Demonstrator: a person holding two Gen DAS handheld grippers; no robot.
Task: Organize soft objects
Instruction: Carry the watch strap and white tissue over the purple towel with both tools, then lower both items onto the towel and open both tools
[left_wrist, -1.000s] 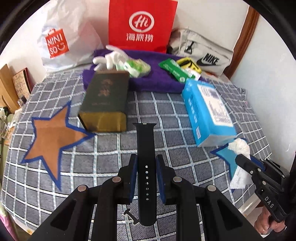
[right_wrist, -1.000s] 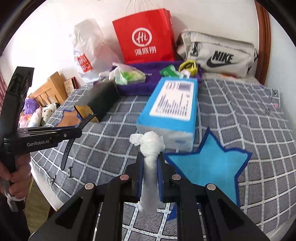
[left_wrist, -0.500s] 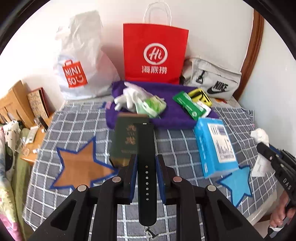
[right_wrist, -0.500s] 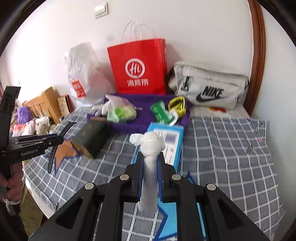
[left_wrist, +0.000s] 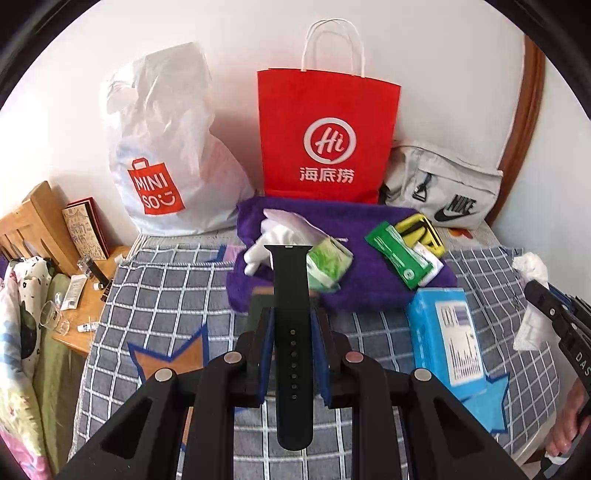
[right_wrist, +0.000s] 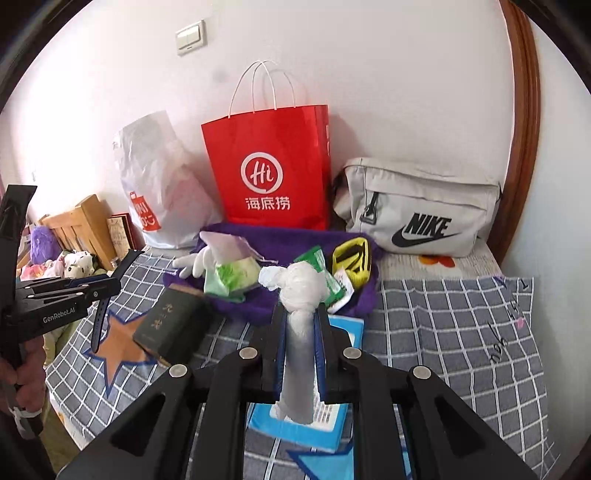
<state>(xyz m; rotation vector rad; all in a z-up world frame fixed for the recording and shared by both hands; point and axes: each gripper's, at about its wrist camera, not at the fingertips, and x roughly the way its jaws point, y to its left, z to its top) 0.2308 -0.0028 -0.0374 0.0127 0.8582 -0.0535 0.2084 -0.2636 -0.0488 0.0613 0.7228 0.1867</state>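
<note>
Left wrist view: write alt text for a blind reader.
The left gripper has its jaws shut on a black strap above a checked cloth. Behind lie a purple towel, a blue box and a red bag.

black gripper — blue pads, silver screws

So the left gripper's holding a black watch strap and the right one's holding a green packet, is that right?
Not quite. The left gripper does hold the black watch strap, but the right gripper holds a white knotted plastic bag, as the right wrist view shows.
</note>
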